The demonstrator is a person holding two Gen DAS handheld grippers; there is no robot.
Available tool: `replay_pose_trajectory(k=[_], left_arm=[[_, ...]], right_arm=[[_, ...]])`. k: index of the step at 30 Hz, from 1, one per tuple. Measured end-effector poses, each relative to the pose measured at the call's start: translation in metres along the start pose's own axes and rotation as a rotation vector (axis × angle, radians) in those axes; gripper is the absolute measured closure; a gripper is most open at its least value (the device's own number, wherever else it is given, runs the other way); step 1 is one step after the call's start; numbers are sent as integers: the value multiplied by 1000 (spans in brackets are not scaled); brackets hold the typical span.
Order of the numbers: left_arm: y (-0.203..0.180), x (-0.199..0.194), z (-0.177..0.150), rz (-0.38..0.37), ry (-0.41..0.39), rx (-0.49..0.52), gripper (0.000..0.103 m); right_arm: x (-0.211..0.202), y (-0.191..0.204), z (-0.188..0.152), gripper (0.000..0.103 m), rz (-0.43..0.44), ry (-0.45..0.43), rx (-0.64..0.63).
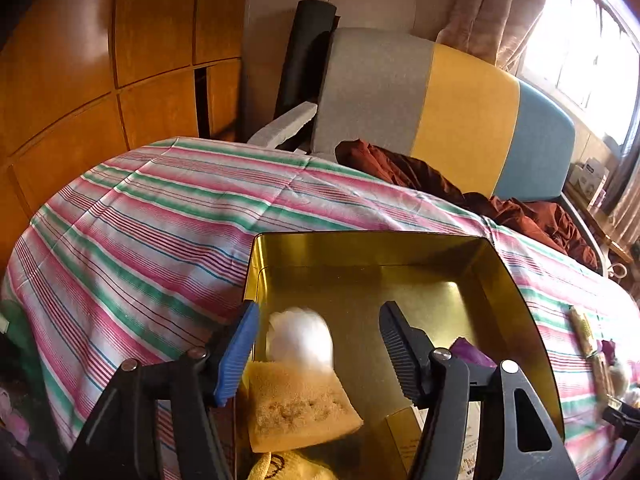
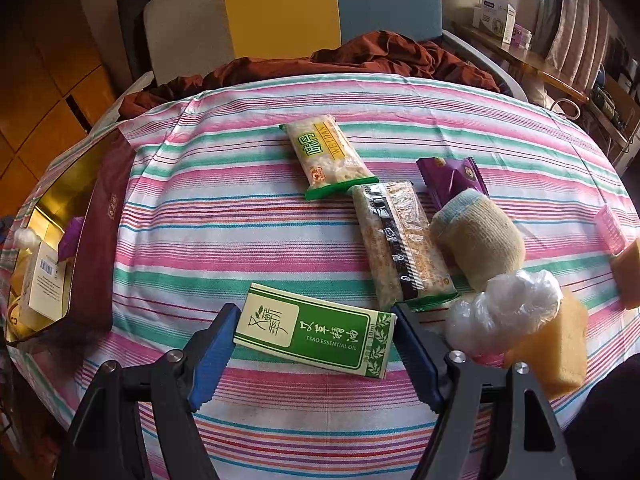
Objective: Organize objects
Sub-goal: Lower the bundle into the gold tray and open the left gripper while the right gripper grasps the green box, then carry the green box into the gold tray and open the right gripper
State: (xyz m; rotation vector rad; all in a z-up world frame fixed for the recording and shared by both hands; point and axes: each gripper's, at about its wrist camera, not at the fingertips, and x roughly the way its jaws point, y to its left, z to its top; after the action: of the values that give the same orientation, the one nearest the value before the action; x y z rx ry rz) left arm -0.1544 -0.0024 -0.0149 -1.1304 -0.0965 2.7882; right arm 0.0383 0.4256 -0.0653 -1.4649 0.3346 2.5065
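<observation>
My left gripper is open above a gold tin box. A blurred white ball is between its fingers, over a yellow sponge inside the box. A purple packet and a carton also lie in the box. My right gripper is open, with a green essential oil box lying on the striped cloth between its fingers; contact with them is unclear. The tin box shows at the left in the right wrist view.
On the cloth lie two snack bars, a purple packet, a rolled sock, a plastic-wrapped white bundle, orange sponges and a pink item. A colour-block chair with brown cloth stands behind.
</observation>
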Motion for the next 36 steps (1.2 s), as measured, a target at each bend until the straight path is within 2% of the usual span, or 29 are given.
replay_pose_trajectory(k=[5, 11, 16, 26, 36], left_arm=[[6, -25, -9, -3, -31, -30, 39], [9, -57, -32, -2, -65, -15, 37], [11, -73, -48, -14, -65, -37, 37], [-3, -97, -59, -42, -77, -4, 35], [-6, -100, -71, -59, -52, 8, 35]], right_arm=[[-13, 6, 0, 25, 14, -53, -21], [-22, 28, 5, 25, 90, -77, -42], [-34, 67, 15, 25, 158, -121, -106], [-43, 167, 41, 25, 278, -161, -264], [-25, 237, 55, 25, 361, -121, -324]])
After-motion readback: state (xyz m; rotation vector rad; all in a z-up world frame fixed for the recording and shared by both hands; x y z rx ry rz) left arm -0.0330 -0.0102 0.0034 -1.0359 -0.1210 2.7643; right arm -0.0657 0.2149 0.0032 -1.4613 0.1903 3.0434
